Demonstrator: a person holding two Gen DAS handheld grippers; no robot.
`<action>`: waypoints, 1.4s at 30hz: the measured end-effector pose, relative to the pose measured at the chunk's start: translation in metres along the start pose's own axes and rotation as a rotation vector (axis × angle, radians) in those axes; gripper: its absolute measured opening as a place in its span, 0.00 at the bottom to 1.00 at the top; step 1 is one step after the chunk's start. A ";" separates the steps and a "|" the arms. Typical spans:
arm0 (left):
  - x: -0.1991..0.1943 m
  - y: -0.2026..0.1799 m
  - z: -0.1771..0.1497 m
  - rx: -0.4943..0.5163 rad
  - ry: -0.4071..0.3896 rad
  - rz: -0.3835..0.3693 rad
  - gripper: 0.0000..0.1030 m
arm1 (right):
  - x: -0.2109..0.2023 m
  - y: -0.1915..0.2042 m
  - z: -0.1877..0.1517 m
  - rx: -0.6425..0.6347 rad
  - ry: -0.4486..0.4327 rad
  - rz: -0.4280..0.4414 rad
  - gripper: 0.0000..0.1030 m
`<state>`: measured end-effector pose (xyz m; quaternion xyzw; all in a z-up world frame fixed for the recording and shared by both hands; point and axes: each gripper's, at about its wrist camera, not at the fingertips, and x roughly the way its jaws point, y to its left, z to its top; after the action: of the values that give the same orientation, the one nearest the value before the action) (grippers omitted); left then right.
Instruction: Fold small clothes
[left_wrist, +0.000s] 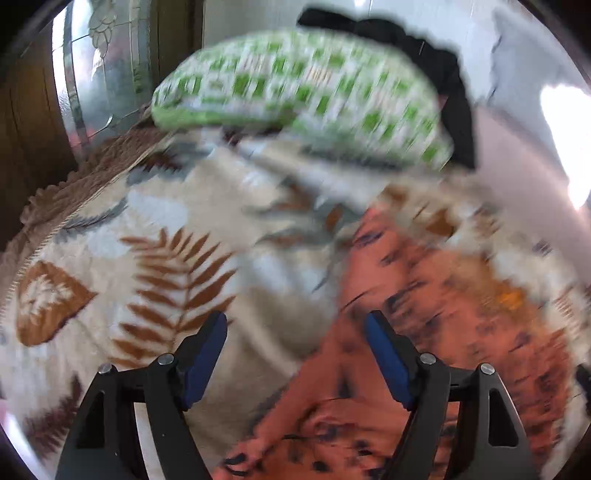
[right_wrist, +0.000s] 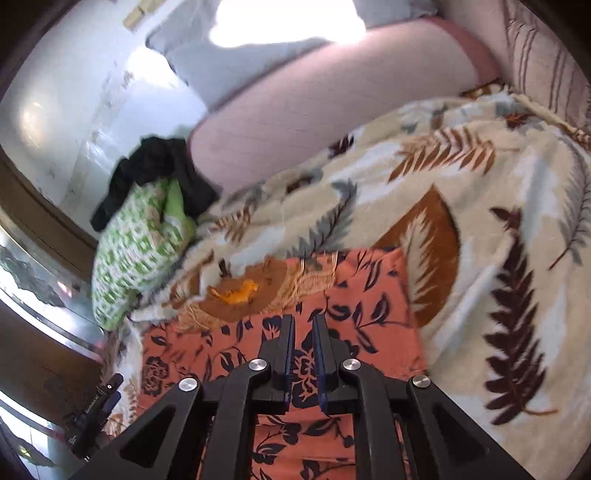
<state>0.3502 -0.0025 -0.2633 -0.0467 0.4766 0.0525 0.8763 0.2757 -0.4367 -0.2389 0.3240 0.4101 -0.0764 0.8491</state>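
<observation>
An orange garment with a dark floral print (right_wrist: 354, 295) lies flat on a leaf-patterned blanket (right_wrist: 480, 221). At its far edge sits a brown and beige part with a small orange figure (right_wrist: 240, 291). My right gripper (right_wrist: 303, 321) hovers just over the garment's middle, its blue pads nearly together and nothing between them. In the blurred left wrist view the same garment (left_wrist: 424, 295) lies at the right. My left gripper (left_wrist: 295, 325) stands wide open over its left edge, one finger over the blanket (left_wrist: 147, 240), the other over the cloth. That gripper (right_wrist: 112, 389) also shows at the garment's left edge.
A green-and-white checked cloth bundle (left_wrist: 303, 92) lies at the blanket's far side with a black garment (left_wrist: 424, 48) draped behind it; both the bundle (right_wrist: 136, 251) and the black garment (right_wrist: 155, 166) show at left. A pink bolster (right_wrist: 314, 110) runs along the back. A glazed door (left_wrist: 92, 74) stands at left.
</observation>
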 end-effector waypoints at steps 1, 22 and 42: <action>0.013 0.005 -0.003 -0.010 0.050 0.049 0.76 | 0.013 -0.005 -0.005 0.014 0.024 -0.021 0.11; 0.028 -0.041 -0.004 0.102 0.093 -0.142 0.81 | 0.040 -0.029 -0.032 0.065 0.032 -0.070 0.10; -0.126 0.143 -0.088 0.119 0.048 -0.252 0.81 | -0.179 -0.071 -0.105 0.011 0.058 0.086 0.71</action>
<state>0.1894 0.1211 -0.2102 -0.0555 0.4901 -0.0876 0.8655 0.0630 -0.4524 -0.1877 0.3482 0.4200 -0.0327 0.8374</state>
